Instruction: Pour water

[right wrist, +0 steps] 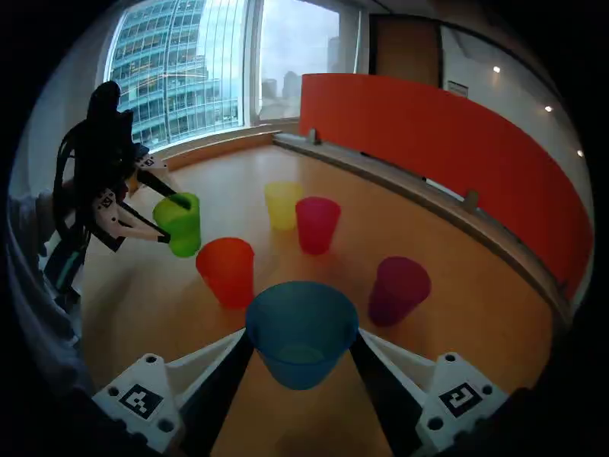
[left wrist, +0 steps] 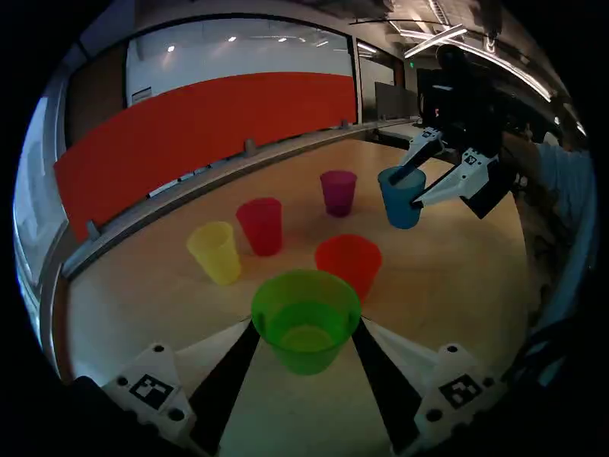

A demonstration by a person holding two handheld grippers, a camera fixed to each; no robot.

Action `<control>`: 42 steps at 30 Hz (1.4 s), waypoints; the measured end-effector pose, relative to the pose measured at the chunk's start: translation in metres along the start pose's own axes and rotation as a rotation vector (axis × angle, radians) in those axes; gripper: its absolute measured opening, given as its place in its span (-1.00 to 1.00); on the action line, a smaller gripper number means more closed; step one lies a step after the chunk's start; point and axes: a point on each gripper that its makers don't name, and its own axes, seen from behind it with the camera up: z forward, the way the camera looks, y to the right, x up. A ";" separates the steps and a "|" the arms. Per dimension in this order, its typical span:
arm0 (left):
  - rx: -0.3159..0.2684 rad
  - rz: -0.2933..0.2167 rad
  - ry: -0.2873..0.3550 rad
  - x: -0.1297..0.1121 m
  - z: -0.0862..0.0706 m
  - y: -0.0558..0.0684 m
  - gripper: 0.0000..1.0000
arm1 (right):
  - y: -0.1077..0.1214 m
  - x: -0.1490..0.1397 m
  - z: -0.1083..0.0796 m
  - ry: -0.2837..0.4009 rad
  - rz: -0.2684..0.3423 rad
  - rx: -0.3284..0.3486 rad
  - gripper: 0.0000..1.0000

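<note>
Gripping the green cup (left wrist: 306, 346) in my left hand-held gripper (left wrist: 306, 329) and the blue cup (right wrist: 301, 358) in my right hand-held gripper (right wrist: 301, 339), both clamped tight and upright at the bench (left wrist: 457, 289), I should bring the rims close, then tip slowly, clear of the orange cup (left wrist: 349, 263). The left gripper view looks into the green cup, seemingly part full. The right gripper view gives its outside, pinched near the rim.

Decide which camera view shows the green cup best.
The left gripper view: the green cup sits close and large, its rim and inside plain. The right gripper view shows the cup small, far off, side-on.
</note>
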 end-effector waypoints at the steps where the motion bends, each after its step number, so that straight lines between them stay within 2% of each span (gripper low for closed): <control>1: -0.001 0.003 -0.005 -0.002 0.002 0.000 0.69 | 0.000 -0.001 0.001 -0.003 0.001 0.000 0.81; 10: -0.016 0.015 -0.049 -0.015 0.017 0.000 0.69 | 0.001 -0.009 0.008 -0.023 0.003 0.003 0.81; 18: -0.022 0.009 -0.067 -0.023 0.023 -0.002 0.70 | 0.001 -0.016 0.012 -0.036 -0.001 0.003 0.81; 28: -0.025 -0.013 -0.072 -0.030 0.024 -0.002 0.70 | 0.001 -0.019 0.015 -0.040 0.000 -0.001 0.81; 36: -0.035 -0.054 -0.079 -0.035 0.021 -0.003 0.71 | 0.000 -0.022 0.016 -0.044 -0.001 -0.005 0.81; 42: -0.030 -0.044 -0.104 -0.042 0.022 -0.004 0.81 | -0.001 -0.021 0.015 -0.042 -0.001 -0.006 0.81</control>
